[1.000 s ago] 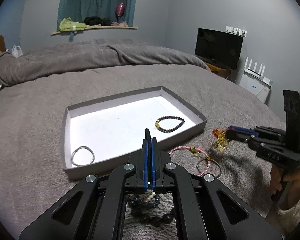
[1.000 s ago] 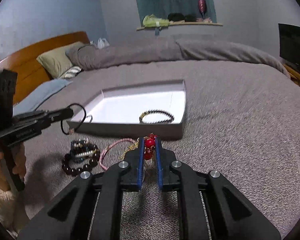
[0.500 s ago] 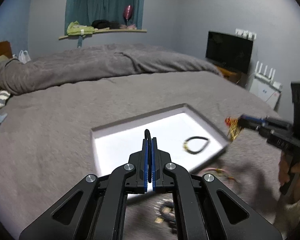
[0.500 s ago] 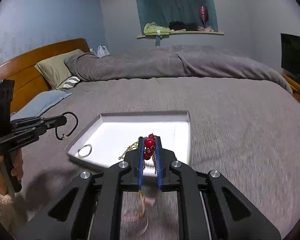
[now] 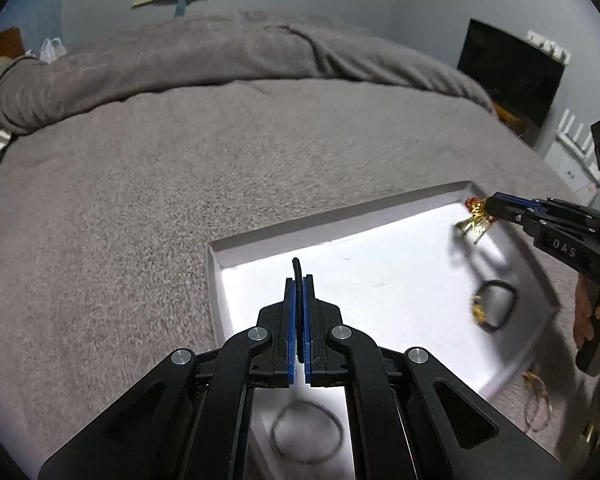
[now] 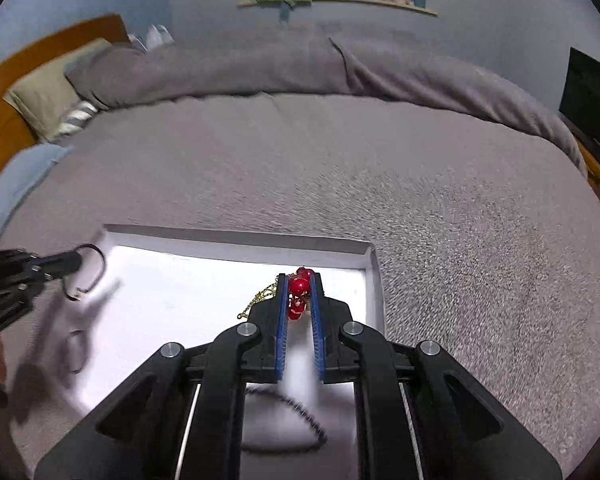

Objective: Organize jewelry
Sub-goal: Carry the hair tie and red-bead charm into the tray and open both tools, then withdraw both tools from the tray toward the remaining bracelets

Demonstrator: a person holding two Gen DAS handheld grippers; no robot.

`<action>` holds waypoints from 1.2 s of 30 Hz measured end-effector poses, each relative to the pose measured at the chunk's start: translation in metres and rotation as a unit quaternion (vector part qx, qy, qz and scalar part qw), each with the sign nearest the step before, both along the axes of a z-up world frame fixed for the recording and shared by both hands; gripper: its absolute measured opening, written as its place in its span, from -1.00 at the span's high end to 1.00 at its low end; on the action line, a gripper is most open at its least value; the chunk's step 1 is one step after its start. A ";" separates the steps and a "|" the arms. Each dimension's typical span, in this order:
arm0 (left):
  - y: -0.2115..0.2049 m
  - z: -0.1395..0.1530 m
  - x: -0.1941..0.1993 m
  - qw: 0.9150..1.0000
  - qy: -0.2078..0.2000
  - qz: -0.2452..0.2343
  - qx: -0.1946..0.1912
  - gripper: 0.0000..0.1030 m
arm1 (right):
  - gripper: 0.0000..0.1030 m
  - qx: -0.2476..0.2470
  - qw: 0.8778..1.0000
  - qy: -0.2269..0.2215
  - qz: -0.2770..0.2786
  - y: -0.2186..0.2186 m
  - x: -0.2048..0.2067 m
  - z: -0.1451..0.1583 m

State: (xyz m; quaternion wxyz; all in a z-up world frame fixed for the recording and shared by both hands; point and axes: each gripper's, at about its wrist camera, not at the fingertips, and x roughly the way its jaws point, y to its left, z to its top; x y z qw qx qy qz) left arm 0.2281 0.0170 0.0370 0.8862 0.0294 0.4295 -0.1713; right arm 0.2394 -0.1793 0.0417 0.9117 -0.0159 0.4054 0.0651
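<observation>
Left gripper (image 5: 299,280): clamped on black cord bracelet (image 5: 296,270), above white tray (image 5: 260,242). Right gripper (image 6: 299,280): clamped on red bead and gold chain piece (image 6: 299,286), above tray's far right corner. In tray: black bead bracelet (image 5: 494,306), thin ring bracelet (image 5: 306,432).

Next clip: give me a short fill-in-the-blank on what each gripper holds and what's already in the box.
1. The left gripper is shut on a thin ____ cord.
2. The right gripper grips a gold chain with ____ beads.
3. Both grippers are above the white ____.
4. A dark beaded bracelet lies ____ the box.

Missing words: black; red; box; inside
</observation>
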 end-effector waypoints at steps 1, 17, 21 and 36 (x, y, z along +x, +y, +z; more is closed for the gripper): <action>0.000 -0.003 0.005 1.000 0.005 0.004 0.006 0.92 | 0.80 -0.010 1.000 0.003 -0.004 0.001 0.004 -0.003; -0.013 -0.019 0.016 0.998 0.012 0.002 0.055 0.28 | 0.54 0.008 0.999 0.025 -0.022 -0.006 0.010 -0.011; -0.011 -0.011 0.009 0.999 0.003 0.005 0.038 0.21 | 0.03 0.020 1.000 0.002 -0.023 -0.009 -0.001 0.003; 0.015 0.040 -0.080 0.990 -0.114 0.086 -0.010 -0.83 | -0.90 0.061 0.990 -0.113 -0.056 -0.046 -0.100 0.046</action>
